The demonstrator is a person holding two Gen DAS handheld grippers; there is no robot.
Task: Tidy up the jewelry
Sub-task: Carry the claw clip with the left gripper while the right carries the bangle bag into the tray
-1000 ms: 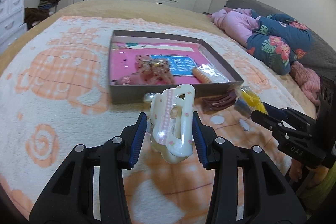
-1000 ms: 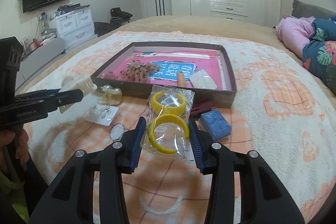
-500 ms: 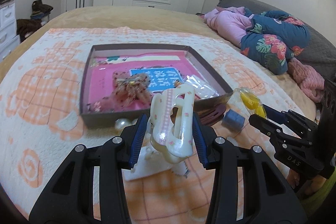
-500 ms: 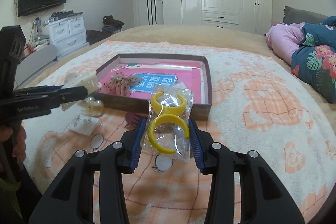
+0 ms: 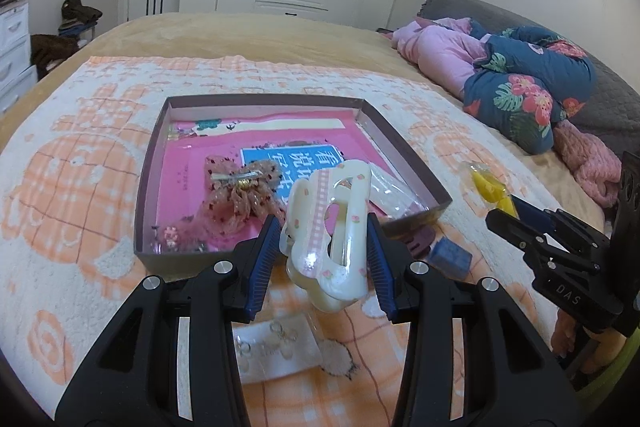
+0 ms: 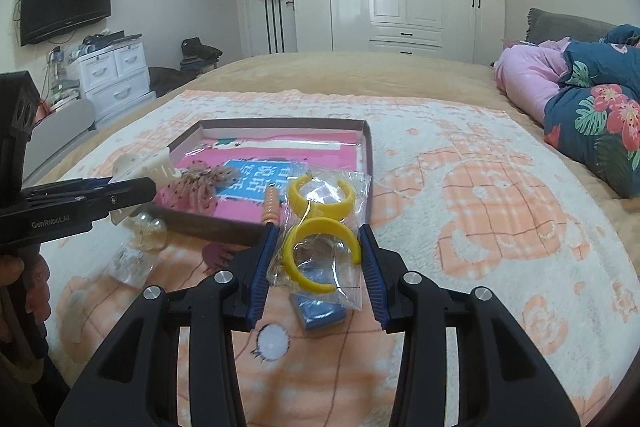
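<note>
My left gripper is shut on a cream hair claw clip with pink flowers, held above the near edge of the brown tray. My right gripper is shut on a clear bag of yellow cuff bracelets, held in front of the tray. The tray holds a pink lining, a blue card, a pink dotted bow clip and an orange comb. In the right wrist view the left gripper stands at the left with the clip.
On the orange-and-white blanket lie a blue box, a dark red comb, a clear bag of earrings, a pearl piece and white round tags. Pink and floral bedding lies at the right.
Both grippers have risen and moved toward the tray with their loads. The claw clip now hangs over the tray's near edge; the bracelet bag is nearer the tray's near right part.
</note>
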